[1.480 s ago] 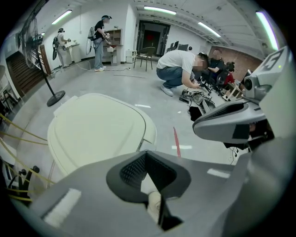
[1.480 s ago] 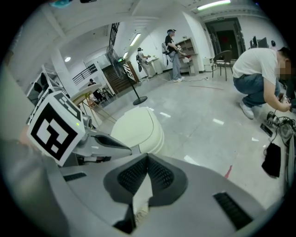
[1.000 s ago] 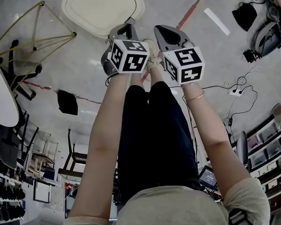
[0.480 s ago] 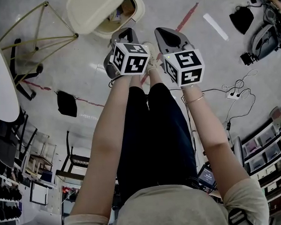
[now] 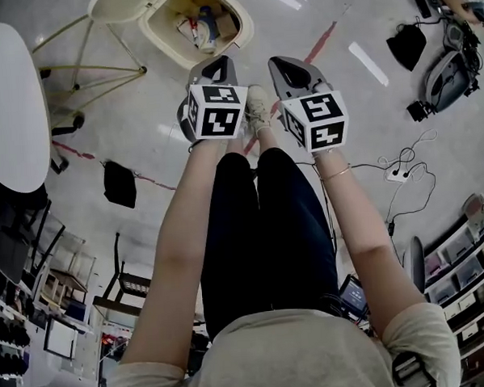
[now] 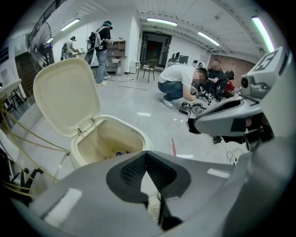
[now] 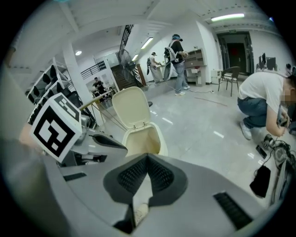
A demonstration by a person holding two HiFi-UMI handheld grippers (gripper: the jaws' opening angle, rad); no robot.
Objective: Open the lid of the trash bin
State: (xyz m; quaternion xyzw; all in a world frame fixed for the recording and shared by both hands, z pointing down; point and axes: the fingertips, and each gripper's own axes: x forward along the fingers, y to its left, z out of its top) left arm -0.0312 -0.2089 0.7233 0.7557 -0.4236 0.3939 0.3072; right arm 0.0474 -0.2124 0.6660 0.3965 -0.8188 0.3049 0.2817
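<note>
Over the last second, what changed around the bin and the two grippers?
The lid swung up from lying flat over the trash bin to standing open, baring the rubbish inside. Neither gripper took hold of anything: the left gripper and the right gripper stayed shut, side by side, apart from the bin.

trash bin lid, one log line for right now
lid: raised, upright | trash bin: open, items inside | left gripper: fingers together, empty | right gripper: fingers together, empty
</note>
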